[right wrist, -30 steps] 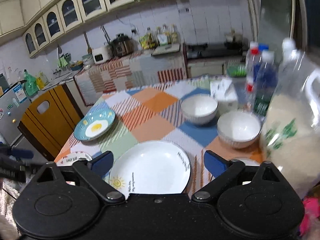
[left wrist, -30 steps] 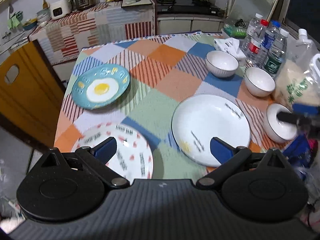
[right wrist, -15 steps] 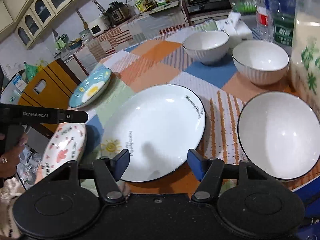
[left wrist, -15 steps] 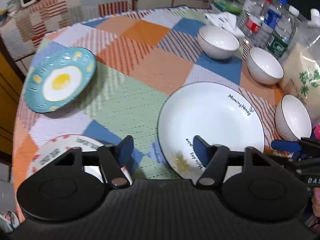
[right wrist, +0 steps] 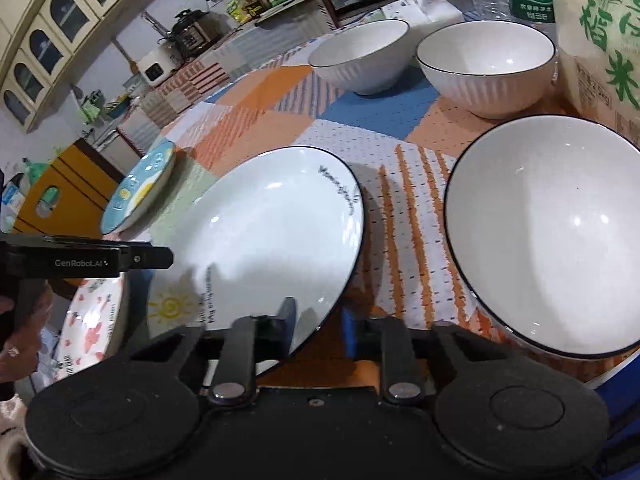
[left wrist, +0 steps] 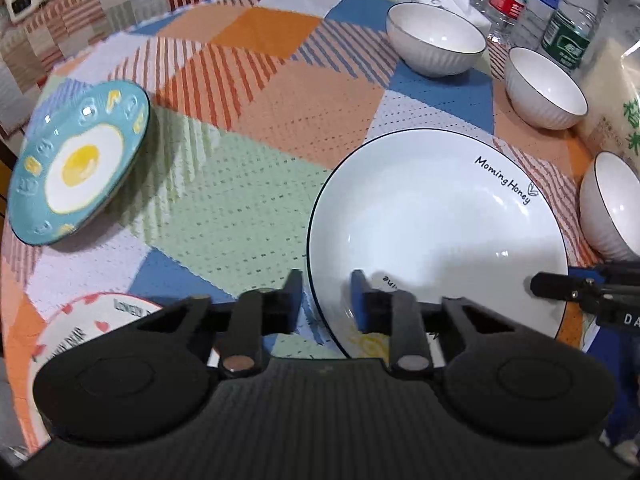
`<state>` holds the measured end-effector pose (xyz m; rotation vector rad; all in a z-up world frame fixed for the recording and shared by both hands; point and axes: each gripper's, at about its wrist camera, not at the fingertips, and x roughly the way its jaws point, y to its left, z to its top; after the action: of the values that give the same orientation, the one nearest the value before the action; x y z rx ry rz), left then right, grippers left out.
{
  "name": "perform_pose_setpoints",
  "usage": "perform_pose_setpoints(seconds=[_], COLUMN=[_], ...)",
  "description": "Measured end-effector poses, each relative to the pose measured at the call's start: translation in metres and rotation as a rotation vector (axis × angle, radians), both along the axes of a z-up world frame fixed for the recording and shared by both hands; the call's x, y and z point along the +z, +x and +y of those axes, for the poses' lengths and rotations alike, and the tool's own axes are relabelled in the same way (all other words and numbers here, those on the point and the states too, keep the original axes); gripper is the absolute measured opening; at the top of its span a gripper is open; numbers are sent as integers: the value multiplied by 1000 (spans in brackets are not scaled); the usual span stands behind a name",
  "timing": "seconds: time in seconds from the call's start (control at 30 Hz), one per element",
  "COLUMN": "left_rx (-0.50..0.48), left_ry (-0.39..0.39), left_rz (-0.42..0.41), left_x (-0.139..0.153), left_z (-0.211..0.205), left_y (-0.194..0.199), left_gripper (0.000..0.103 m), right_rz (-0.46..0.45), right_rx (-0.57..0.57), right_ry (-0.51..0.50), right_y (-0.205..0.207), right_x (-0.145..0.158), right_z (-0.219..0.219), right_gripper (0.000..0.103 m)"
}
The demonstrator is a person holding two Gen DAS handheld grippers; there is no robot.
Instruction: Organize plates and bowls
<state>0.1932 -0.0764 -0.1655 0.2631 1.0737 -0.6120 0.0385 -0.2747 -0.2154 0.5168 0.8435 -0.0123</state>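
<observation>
The near left rim of the big white plate (left wrist: 436, 216) is pinched by the left hand-held gripper (left wrist: 326, 300), whose jaws have just been closing. The plate's near right rim is pinched by the right hand-held gripper (right wrist: 318, 322), also just closed in. The plate lies on the checked surface (left wrist: 248, 184). A red-patterned plate (left wrist: 72, 336) lies near left. The blue egg plate (left wrist: 76, 164) lies farther left. Three white bowls (right wrist: 486, 66) are set at the right and far right.
</observation>
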Motion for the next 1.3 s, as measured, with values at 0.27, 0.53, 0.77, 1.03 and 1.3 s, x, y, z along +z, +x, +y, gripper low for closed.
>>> perform_pose_setpoints(seconds=[0.27, 0.53, 0.77, 1.03, 1.3], left_rx=[24, 10, 25, 134, 194], left_ry=[-22, 0, 11, -55, -79], left_rz=[-10, -66, -115, -85, -41], left_x=[-5, -3, 19, 35, 31], left_z=[4, 10, 16, 33, 38], left_y=[2, -13, -7, 29, 71], left_gripper=[10, 11, 11, 11, 11], right_rz=[-16, 3, -35, -90, -83], right_rx=[14, 101, 122, 176, 264], right_ry=[22, -36, -25, -63, -110], right_y=[-3, 4, 10, 51, 100], right_x=[-2, 3, 18, 50, 63], right_z=[-6, -1, 2, 1, 0], right_gripper=[21, 23, 22, 22, 22])
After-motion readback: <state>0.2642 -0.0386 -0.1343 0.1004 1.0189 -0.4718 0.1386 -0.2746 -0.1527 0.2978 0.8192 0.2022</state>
